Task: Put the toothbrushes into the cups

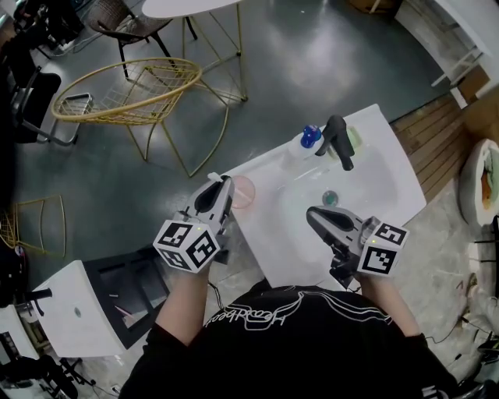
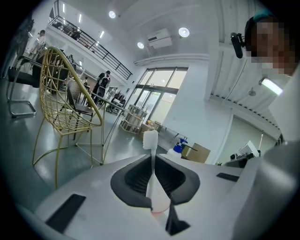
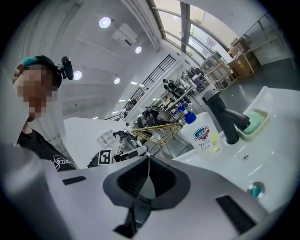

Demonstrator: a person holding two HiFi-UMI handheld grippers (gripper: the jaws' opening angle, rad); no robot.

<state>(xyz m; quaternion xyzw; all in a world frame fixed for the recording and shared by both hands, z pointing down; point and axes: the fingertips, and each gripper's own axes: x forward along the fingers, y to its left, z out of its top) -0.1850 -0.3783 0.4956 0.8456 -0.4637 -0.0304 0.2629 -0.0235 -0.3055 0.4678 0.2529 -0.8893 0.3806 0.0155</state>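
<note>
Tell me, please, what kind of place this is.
Probably a large open workspace or showroom, not a home bathroom: a white washbasin with a black faucet stands on a bare grey floor near a gold wire chair.

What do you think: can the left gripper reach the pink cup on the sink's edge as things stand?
Probably yes. The left gripper, shut on a white toothbrush, sits just beside the pink cup, with nothing between them.

A glossy grey floor (image 1: 312,54) spreads beyond the white washbasin (image 1: 394,167). To the left of the basin stands a gold wire chair (image 1: 132,93), with a round white table (image 1: 187,6) farther back. Wooden planking (image 1: 437,132) runs along its right. Ceiling spotlights (image 2: 183,32) glow overhead.
</note>
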